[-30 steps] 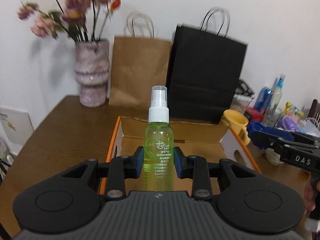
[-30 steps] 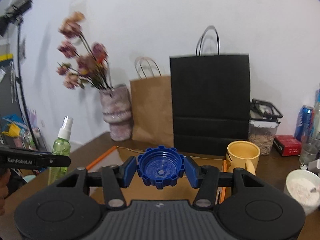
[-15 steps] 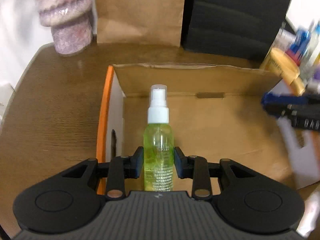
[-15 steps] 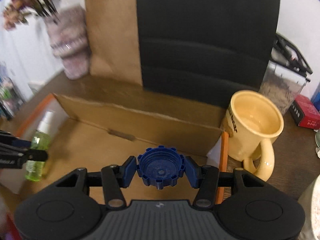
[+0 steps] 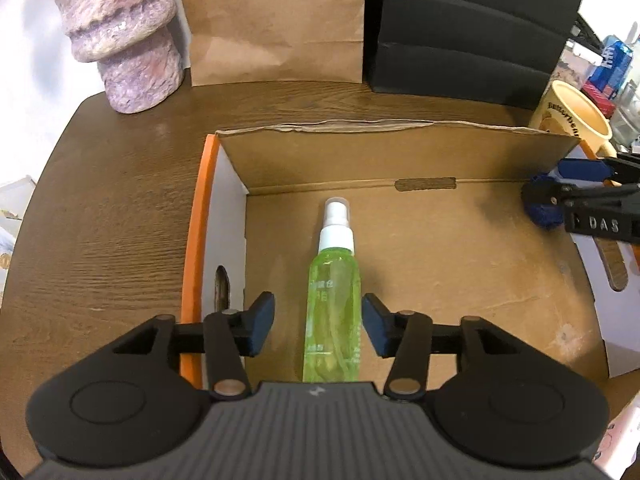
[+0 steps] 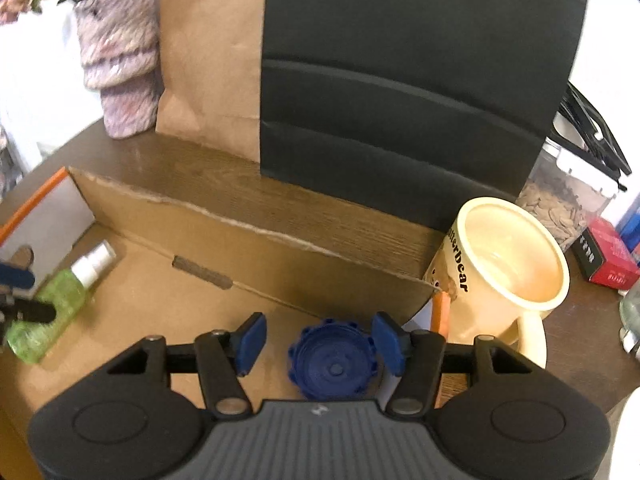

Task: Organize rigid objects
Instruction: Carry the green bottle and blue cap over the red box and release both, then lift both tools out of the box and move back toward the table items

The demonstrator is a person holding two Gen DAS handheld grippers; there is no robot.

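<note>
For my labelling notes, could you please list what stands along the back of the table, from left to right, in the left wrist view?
Pink vase → brown paper bag → black paper bag → yellow mug.

Wooden table (image 5: pixel 120 208) bears cardboard box (image 5: pixel 400 148), vase (image 5: pixel 128 40), mug (image 6: pixel 508 264).

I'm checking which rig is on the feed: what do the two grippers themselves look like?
Both match. The left gripper and right gripper each have a black ribbed body with a small white logo, two round black housings, black link arms with silver pivot pins, and blue pads on the fingers. From the left wrist view, the right gripper's side carries white "DAS" lettering. No cables, hands or sleeves show.
</note>
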